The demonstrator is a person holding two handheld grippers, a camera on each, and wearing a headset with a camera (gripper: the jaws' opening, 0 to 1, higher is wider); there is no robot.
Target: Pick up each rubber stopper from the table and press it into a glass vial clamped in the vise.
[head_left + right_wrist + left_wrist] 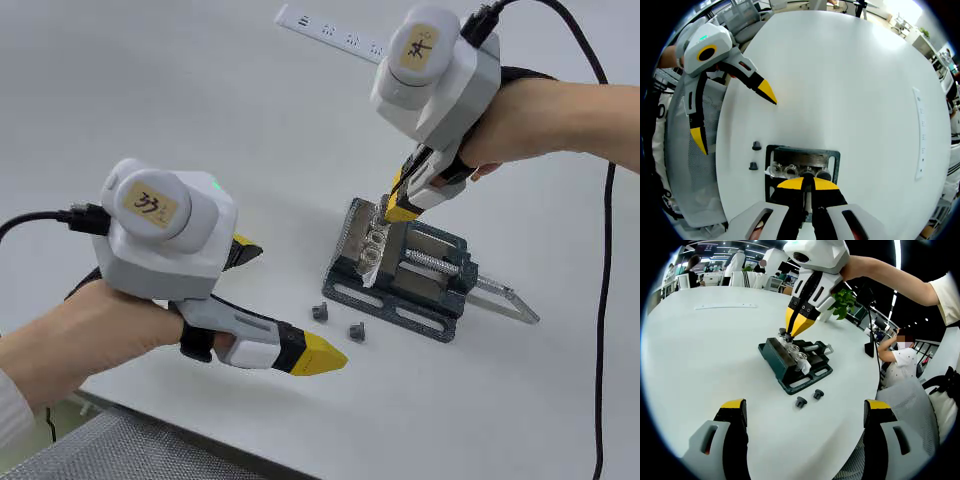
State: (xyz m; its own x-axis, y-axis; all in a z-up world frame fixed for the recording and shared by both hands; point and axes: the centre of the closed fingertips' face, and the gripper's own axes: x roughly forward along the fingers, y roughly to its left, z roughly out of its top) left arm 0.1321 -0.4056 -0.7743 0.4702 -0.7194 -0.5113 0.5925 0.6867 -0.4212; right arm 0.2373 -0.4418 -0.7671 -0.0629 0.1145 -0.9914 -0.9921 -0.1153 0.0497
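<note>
A dark green vise (436, 298) stands mid-table with a row of glass vials (374, 246) clamped in it. My right gripper (401, 211) points down onto the far end of that row, shut on a dark rubber stopper (807, 175) at a vial mouth. Two vials (782, 171) to its left are uncapped. Two loose grey stoppers (320, 312) (356, 332) lie on the table in front of the vise. My left gripper (285, 302) hovers open to the left of them, holding nothing. In the left gripper view the stoppers (800, 401) lie between the jaws, farther off.
A white power strip (328, 30) lies at the far side of the white table. Black cables trail from both grippers. The vise handle (505, 297) sticks out to the right. A grey mesh chair (110, 450) sits by the near table edge.
</note>
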